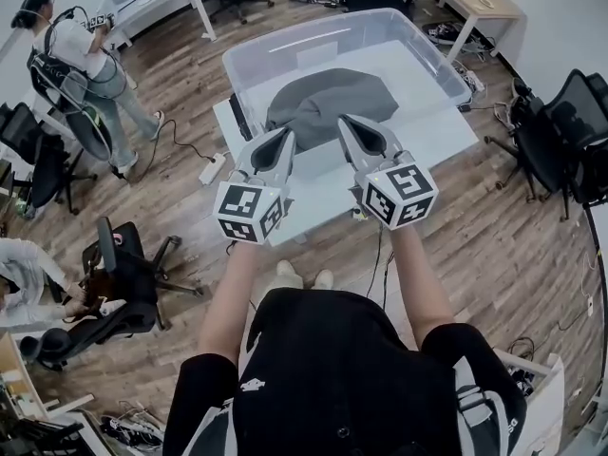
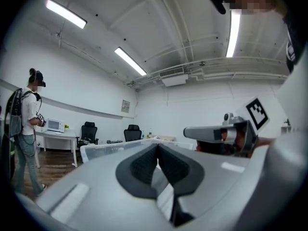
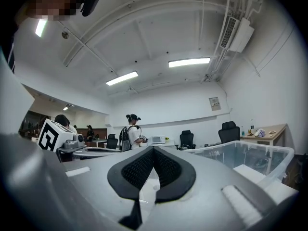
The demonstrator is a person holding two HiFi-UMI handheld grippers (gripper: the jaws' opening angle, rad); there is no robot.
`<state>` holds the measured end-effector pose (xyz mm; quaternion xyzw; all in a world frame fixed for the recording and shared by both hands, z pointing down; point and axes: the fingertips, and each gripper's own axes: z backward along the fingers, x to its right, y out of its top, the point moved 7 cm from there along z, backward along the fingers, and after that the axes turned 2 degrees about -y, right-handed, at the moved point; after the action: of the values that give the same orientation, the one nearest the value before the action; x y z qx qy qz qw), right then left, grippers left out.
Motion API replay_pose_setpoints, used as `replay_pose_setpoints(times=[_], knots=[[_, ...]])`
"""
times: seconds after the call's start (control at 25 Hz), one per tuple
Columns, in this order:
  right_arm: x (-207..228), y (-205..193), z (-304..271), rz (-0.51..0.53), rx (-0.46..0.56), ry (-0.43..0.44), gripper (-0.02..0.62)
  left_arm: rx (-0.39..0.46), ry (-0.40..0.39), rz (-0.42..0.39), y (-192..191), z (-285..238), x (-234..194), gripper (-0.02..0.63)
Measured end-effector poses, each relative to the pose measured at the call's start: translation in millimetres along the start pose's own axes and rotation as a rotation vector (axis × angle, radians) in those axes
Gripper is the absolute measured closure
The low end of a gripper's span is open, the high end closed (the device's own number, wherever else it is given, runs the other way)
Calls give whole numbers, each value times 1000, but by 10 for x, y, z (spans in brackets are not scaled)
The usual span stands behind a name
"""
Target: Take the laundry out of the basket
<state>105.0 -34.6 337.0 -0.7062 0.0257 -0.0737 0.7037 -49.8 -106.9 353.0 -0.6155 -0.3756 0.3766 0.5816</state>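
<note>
A grey garment [image 1: 323, 98] lies bunched in a clear plastic basket [image 1: 249, 62] on a white table [image 1: 446, 133]. My left gripper [image 1: 288, 134] hangs over the basket's near edge, its jaws closed together with nothing between them. My right gripper [image 1: 344, 121] is beside it, just above the garment's near side, also shut and empty. In the left gripper view the left gripper [image 2: 157, 146] points level across the room, over the basket's rim [image 2: 110, 148]. The right gripper [image 3: 153, 149] in its own view does the same, with the basket [image 3: 250, 153] to its right.
A person [image 1: 76, 55] with a backpack stands at the far left near a desk. Office chairs [image 1: 123, 274] [image 1: 570, 131] stand on both sides on the wood floor. A power strip [image 1: 211, 169] and cables lie beside the table.
</note>
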Motion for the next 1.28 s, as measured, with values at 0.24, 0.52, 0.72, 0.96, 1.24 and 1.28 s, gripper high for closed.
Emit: replay_pose_setpoints(times=[0.24, 0.52, 0.72, 0.96, 1.24, 1.28], knots=[[77, 2, -82, 4, 4, 5, 596, 7, 2, -5, 15, -100, -54, 598], [193, 37, -255, 17, 7, -2, 597, 20, -11, -10, 60, -285, -184, 598], [250, 36, -431, 24, 4, -5, 596, 27, -18, -6, 72, -416, -331, 598], [323, 51, -678, 28, -2, -16, 596, 30, -37, -4, 95, -605, -531, 598], [441, 88, -999, 37, -8, -44, 596, 47, -61, 7, 151, -843, -825, 598], [449, 91, -1040, 39, -10, -48, 597, 48, -64, 9, 157, -866, -864, 598]])
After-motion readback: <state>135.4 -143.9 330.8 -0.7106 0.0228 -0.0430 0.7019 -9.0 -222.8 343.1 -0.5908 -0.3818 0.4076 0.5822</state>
